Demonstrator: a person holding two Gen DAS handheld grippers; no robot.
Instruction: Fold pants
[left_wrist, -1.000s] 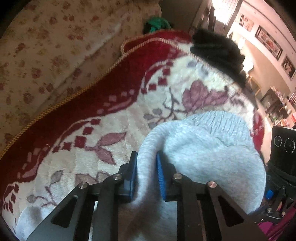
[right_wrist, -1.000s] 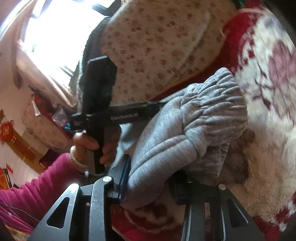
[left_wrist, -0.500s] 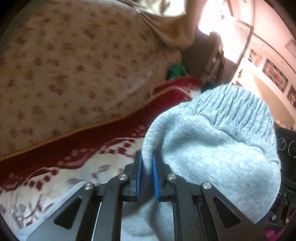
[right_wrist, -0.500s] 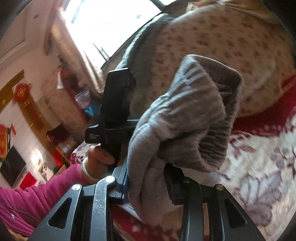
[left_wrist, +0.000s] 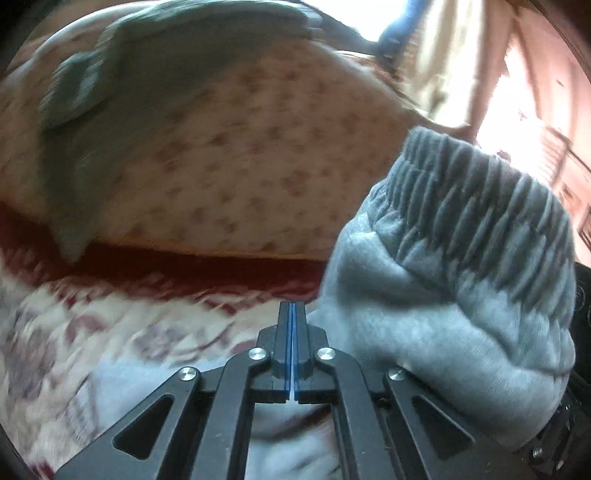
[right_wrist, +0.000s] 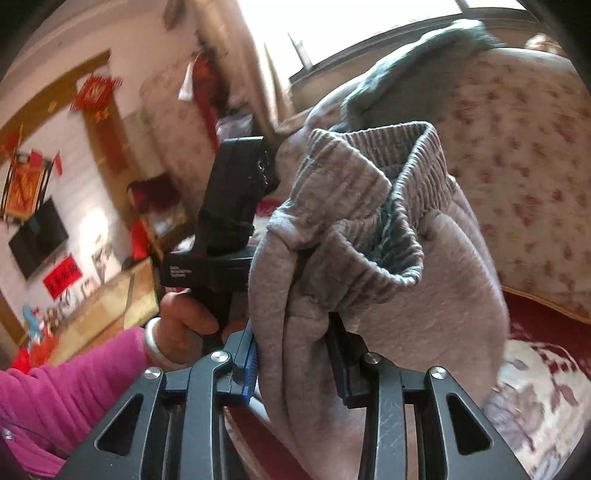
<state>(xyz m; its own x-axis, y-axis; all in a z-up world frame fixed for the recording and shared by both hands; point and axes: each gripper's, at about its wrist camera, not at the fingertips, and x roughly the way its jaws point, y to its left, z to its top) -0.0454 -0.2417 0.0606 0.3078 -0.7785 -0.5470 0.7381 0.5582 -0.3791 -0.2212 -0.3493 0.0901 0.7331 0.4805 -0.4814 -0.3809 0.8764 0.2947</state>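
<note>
The grey sweatpants (right_wrist: 399, 295) hang bunched, with the ribbed elastic waistband (right_wrist: 406, 184) on top. My right gripper (right_wrist: 295, 365) is shut on a thick fold of them and holds them up in the air. In the left wrist view the same bundle (left_wrist: 443, 288) hangs just right of my left gripper (left_wrist: 292, 314), whose blue pads are pressed together with no cloth between them. More grey cloth (left_wrist: 280, 443) lies below the left gripper. The left gripper's black body (right_wrist: 229, 221) shows in the right wrist view, held by a hand.
A red and cream patterned blanket (left_wrist: 110, 332) covers the sofa seat. The floral sofa back (left_wrist: 221, 166) rises behind, with a grey cloth (left_wrist: 110, 74) draped over its top. A pink-sleeved arm (right_wrist: 66, 391) is at the left of the right wrist view.
Both grippers have lifted and tilted up toward the sofa back. The left gripper lost its fold of pants and its jaws closed fully; the right still holds the bundle.
</note>
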